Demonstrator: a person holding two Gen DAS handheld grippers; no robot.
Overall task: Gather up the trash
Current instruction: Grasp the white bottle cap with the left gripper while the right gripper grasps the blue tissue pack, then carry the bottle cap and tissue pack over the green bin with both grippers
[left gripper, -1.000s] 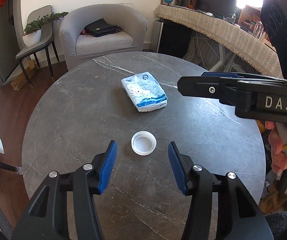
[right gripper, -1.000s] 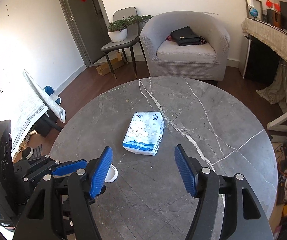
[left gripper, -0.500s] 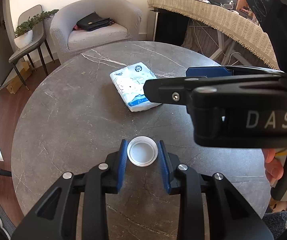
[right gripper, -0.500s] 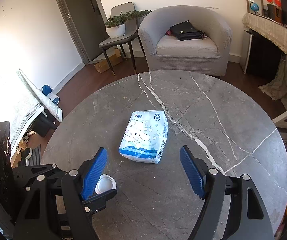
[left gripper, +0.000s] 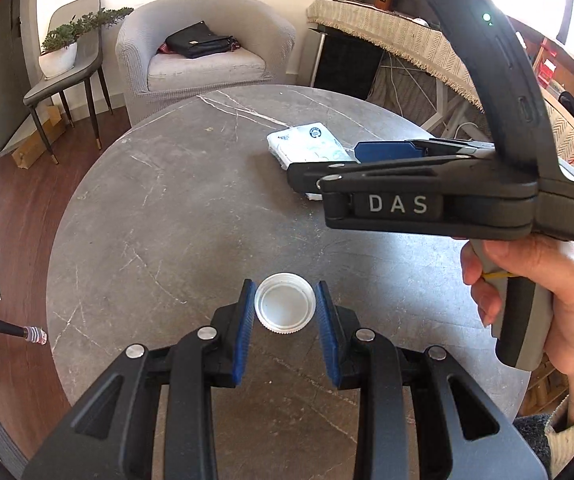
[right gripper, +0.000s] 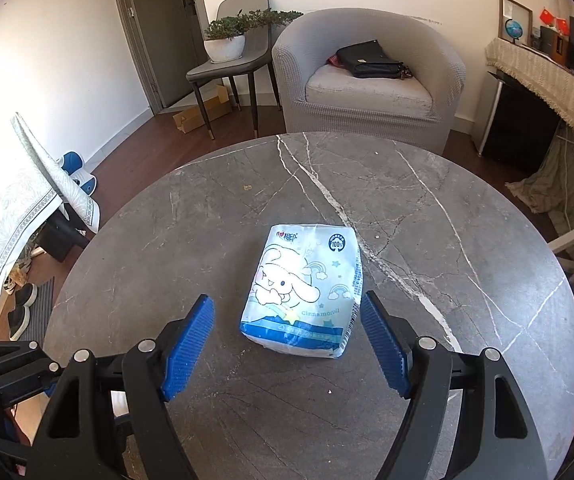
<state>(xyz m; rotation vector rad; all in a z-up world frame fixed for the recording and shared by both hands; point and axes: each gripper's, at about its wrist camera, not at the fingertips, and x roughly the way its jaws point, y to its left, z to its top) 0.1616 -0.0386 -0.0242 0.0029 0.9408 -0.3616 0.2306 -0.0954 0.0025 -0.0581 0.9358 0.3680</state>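
Two grippers are working over a round grey marble table (right gripper: 467,240) — the largest thing in both views. Behind it a grey armchair (right gripper: 367,84) is holding a black bag (right gripper: 369,64), with a potted plant (right gripper: 227,40) sitting on a chair beside it.

On the table a blue-and-white tissue pack (right gripper: 305,292) is lying flat, its near end reaching in between the spread blue pads of the right gripper (right gripper: 287,344); the right pad is sitting just beside the pack's edge, the left pad apart from it, jaws wide and gripping nothing.

Smaller still, a white bottle cap (left gripper: 285,308) is lying open side up at the fingertips of the left gripper (left gripper: 285,312) — both blue pads are closing against its rim, clamping it on the tabletop.
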